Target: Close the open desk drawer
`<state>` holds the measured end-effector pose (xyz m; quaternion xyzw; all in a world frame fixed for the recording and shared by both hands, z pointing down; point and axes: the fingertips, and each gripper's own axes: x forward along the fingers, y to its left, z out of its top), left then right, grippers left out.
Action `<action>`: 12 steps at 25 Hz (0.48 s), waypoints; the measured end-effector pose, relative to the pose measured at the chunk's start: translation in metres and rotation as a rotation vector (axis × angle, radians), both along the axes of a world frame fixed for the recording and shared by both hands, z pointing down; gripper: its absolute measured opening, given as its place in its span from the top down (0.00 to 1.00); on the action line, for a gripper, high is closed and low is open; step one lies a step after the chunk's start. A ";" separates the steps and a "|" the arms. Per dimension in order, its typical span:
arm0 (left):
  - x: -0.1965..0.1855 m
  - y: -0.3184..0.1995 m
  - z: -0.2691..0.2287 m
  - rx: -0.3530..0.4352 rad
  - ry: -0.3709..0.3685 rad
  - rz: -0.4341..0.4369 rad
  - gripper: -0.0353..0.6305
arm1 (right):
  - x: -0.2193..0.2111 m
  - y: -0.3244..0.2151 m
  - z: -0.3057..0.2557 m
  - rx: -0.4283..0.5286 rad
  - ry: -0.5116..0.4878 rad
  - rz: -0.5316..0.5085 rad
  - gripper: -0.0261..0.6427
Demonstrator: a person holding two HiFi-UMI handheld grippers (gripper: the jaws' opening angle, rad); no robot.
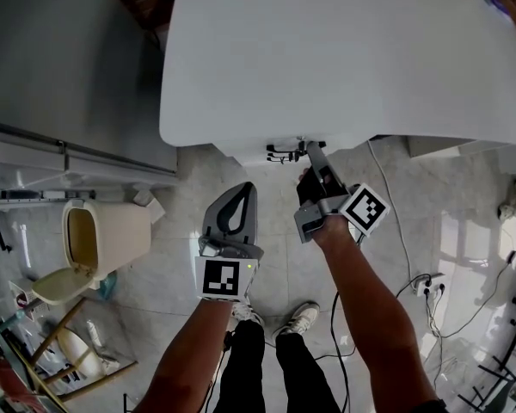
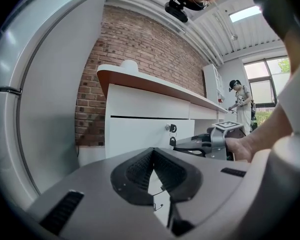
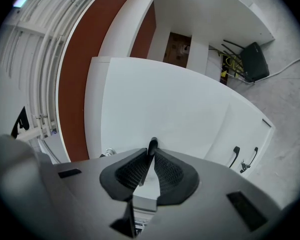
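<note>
My right hand-held gripper [image 3: 150,155] pinches narrowly on a dark pull [image 3: 152,144] on the drawer [image 3: 180,109] front, under the counter [image 1: 327,50] — my left hand-held gripper [image 2: 153,154] is closed, empty. I judge the closing push is in hand; next, press straight in.

No words, numbers or brand names can be read in any view. The only printed signs are black-and-white square block patterns, one on the white marker cube [image 1: 222,278] of the left claw [image 1: 242,196], one on the white cube [image 1: 365,209] of the right claw [image 1: 313,150]. Neither pattern bears letters or digits.
</note>
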<state>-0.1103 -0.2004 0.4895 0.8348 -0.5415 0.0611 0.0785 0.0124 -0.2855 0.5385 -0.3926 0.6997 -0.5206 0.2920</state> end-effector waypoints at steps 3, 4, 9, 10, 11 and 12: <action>0.000 -0.005 -0.002 0.010 -0.012 0.011 0.94 | 0.000 -0.009 0.003 -0.021 0.011 0.009 0.87; 0.001 -0.006 -0.003 0.014 -0.014 0.015 0.94 | 0.000 -0.012 0.004 -0.029 0.012 0.012 0.87; 0.005 -0.005 -0.009 0.024 -0.008 0.023 0.94 | -0.002 -0.021 0.002 -0.049 0.000 0.023 0.87; 0.006 -0.004 -0.010 0.026 -0.008 0.024 0.94 | -0.002 -0.022 0.001 -0.050 -0.003 0.024 0.87; 0.007 -0.003 -0.010 0.026 -0.006 0.026 0.94 | -0.002 -0.023 0.002 -0.052 -0.002 0.024 0.87; 0.008 -0.002 -0.011 0.026 -0.005 0.027 0.94 | -0.002 -0.024 0.002 -0.053 0.000 0.025 0.88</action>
